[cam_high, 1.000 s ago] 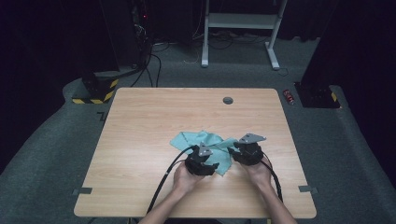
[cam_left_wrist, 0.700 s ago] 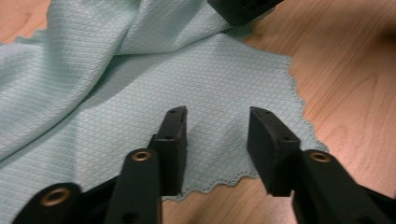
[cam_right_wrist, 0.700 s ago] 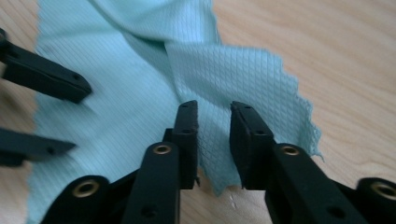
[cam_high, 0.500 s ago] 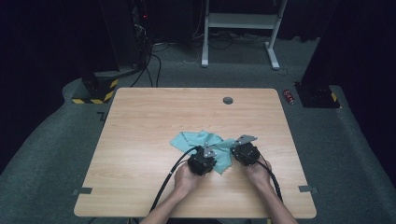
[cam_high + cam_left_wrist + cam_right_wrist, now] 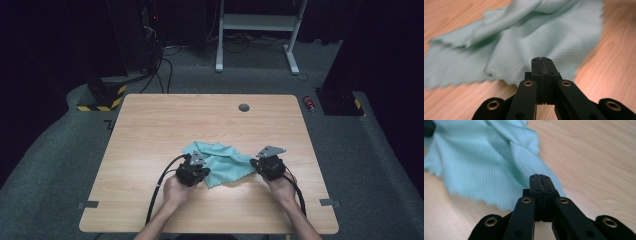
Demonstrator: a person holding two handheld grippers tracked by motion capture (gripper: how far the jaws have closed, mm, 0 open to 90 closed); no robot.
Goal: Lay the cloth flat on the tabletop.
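Wooden counter (image 5: 150, 125), dim room: both tongs, left (image 5: 541, 61) and right (image 5: 540, 178), pinching mint cloth (image 5: 225, 162) edges; lift evenly, keep taut.

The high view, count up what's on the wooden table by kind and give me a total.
Crumpled light teal cloth: 1
Hand-held black two-jaw tools: 2, the left tool and the right tool, each at an edge of the cloth with jaws closed
Small round dark grommet near the far edge of the light wooden table: 1
Total: 4
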